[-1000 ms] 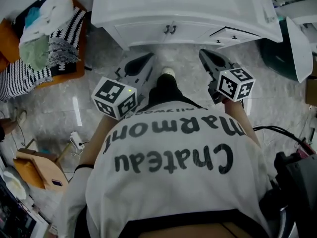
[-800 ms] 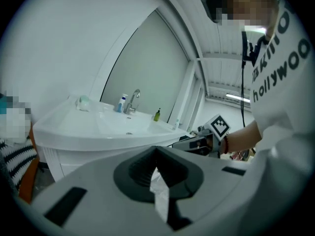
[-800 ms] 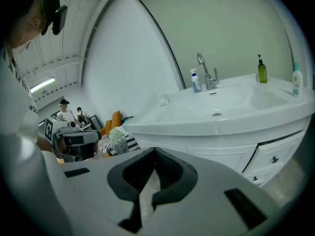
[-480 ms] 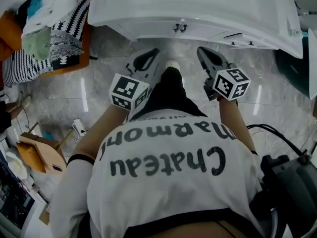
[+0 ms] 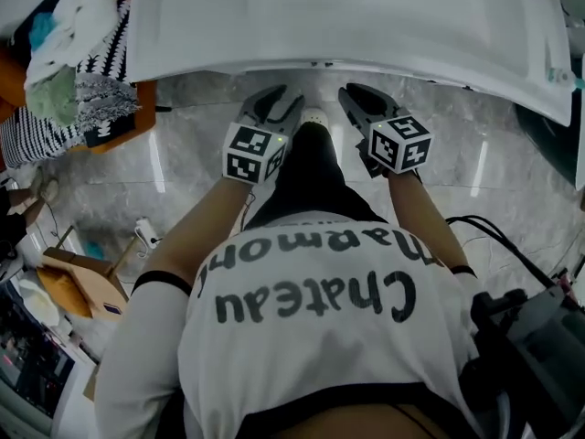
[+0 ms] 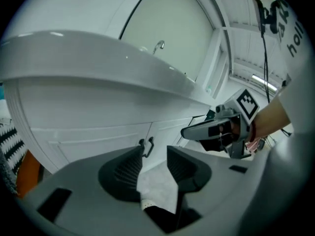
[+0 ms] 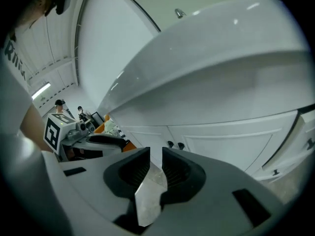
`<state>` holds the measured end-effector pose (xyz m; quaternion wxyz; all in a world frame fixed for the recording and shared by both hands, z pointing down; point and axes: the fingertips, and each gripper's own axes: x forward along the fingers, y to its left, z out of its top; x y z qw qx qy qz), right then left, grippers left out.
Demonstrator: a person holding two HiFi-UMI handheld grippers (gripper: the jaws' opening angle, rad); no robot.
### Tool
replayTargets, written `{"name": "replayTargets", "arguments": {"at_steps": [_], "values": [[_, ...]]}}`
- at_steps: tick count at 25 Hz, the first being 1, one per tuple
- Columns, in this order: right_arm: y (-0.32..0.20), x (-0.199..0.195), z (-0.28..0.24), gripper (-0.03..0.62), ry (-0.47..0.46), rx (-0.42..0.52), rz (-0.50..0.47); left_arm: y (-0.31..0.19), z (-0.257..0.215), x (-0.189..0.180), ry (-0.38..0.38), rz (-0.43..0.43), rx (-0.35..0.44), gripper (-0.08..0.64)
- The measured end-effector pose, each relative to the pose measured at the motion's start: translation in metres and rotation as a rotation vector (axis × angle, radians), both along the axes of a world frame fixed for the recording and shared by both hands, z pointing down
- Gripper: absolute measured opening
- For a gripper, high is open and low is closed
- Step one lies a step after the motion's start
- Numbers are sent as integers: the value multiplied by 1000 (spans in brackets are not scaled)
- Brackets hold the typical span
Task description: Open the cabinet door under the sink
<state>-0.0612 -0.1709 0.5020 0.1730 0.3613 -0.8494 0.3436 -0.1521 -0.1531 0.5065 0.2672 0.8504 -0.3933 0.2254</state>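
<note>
- The left hand-held gripper (image 6: pixel 153 159) has its jaws well apart, having just been opening. Nothing is between them; only floor and a shoe (image 5: pixel 313 115) show through the gap.
- The right hand-held gripper (image 7: pixel 156 166) has its jaws apart by a narrow gap, also having just been opening. It is empty.
- Both are held low in front of the cabinet, short of it and touching nothing.
- The two dark handles (image 6: pixel 146 146) sit side by side at the seam where the two cabinet doors (image 7: pixel 226 144) meet, under the sink (image 5: pixel 347 16). In the left gripper view they lie just above the left jaw's tip, not yet in the gap.
- Judgement: the step in hand is the approach to a handle. The left gripper appears better placed. It should centre its gap on one handle only, close firmly, then pull along the door's swing.
- Risk: the handles stand close together, so wide jaws may catch both.
- The sink rim overhangs and hides the doors in the head view. Alignment is best checked in the gripper views.
</note>
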Motion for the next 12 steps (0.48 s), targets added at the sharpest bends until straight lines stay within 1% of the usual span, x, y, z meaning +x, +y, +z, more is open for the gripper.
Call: {"name": "replayTargets", "arguments": {"at_steps": [2, 4, 7, 9, 12], "values": [[-11, 2, 17, 81, 13, -4, 9, -9, 16, 6, -20, 24, -28, 133], [-21, 4, 34, 91, 33, -9, 17, -18, 31, 9, -29, 25, -56, 133], [-34, -2, 58, 97, 70, -4, -11, -33, 51, 14, -8, 11, -87, 133], [-41, -7, 71, 97, 84, 10, -35, -43, 64, 19, 6, 23, -83, 133], [-49, -10, 88, 97, 80, 35, -49, -51, 83, 31, 12, 55, -55, 133]]}}
